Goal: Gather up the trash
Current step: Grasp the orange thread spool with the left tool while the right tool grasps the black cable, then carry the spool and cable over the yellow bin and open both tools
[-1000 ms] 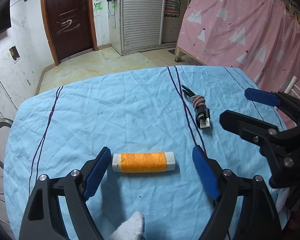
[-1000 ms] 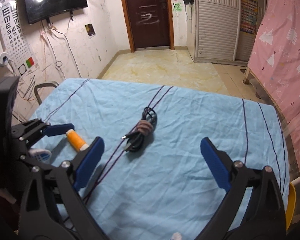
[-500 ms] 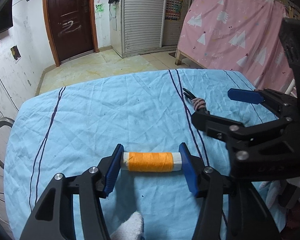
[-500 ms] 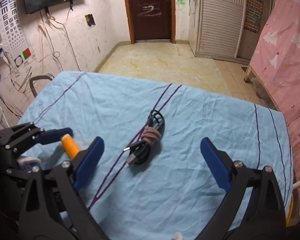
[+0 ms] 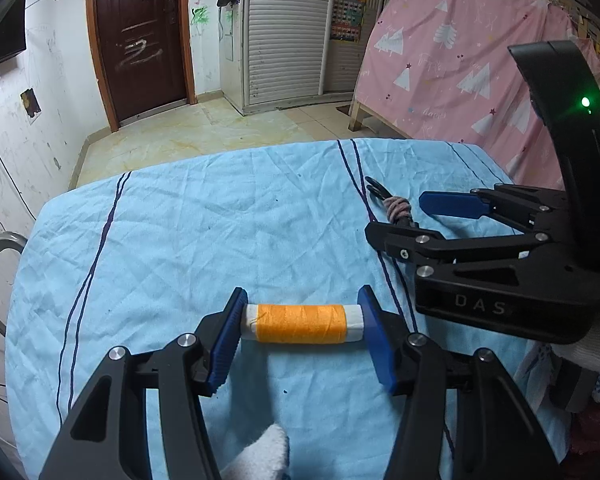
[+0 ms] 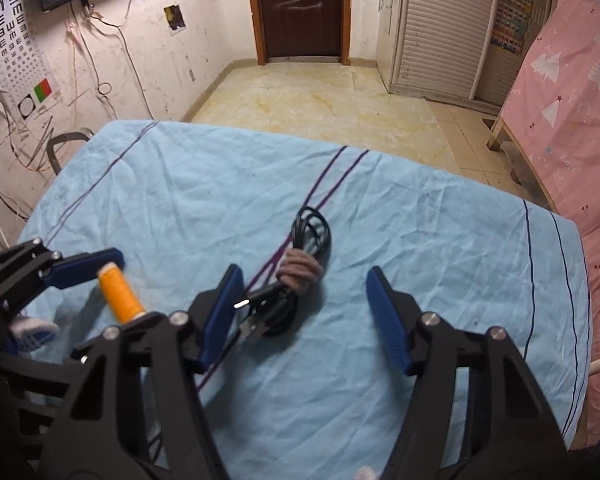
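Note:
An orange thread spool (image 5: 301, 323) with white ends is clamped end to end between the blue pads of my left gripper (image 5: 302, 326), a little above the blue tablecloth (image 5: 180, 240). The spool also shows in the right wrist view (image 6: 120, 295). A coiled black USB cable (image 6: 290, 280) bound with a brownish band lies at the table's middle. My right gripper (image 6: 306, 316) is open, low over the cable, its pads on either side of it. In the left wrist view the right gripper (image 5: 440, 220) hides most of the cable (image 5: 396, 210).
A metal chair frame (image 6: 66, 142) stands at the table's left edge. A pink patterned curtain (image 5: 460, 72) over a bed frame lies to the right. Tiled floor, a brown door (image 6: 300, 4) and a white shuttered cabinet are beyond the far edge.
My left gripper closed on the orange spool and lifted it slightly. My right gripper moved forward and down over the cable and narrowed its opening.

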Tool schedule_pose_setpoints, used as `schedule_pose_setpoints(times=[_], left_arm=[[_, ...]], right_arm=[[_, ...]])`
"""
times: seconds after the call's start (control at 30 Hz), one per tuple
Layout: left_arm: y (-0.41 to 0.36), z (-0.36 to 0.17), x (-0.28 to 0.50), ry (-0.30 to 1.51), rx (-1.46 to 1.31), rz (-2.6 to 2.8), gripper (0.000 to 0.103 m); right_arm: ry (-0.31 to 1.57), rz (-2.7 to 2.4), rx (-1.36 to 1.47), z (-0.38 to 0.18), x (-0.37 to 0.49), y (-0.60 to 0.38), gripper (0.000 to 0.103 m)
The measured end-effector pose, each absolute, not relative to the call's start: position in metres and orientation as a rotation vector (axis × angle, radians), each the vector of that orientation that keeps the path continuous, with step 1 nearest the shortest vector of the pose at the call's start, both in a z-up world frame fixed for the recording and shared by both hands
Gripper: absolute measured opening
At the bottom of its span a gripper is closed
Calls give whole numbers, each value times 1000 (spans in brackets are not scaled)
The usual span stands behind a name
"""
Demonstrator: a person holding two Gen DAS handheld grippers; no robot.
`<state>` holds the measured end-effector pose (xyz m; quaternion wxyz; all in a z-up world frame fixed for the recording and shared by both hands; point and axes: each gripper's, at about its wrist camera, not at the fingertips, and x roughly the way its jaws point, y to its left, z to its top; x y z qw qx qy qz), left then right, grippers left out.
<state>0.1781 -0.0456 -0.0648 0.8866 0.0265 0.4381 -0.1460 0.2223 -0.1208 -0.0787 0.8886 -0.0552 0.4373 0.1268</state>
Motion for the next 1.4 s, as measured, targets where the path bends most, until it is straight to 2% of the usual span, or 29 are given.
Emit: schedule_pose_setpoints(times=[0.17, 0.73, 1.4], left_arm=[[-45, -65, 178, 911, 55, -302, 48], [-53, -46, 156, 880, 43, -269, 48], [-179, -9, 118, 819, 191, -374, 48]], right_arm=[[887, 249, -151, -78, 219, -119, 20], [763, 265, -25, -41, 178, -162, 20], [605, 142, 164, -14, 110, -287, 20]])
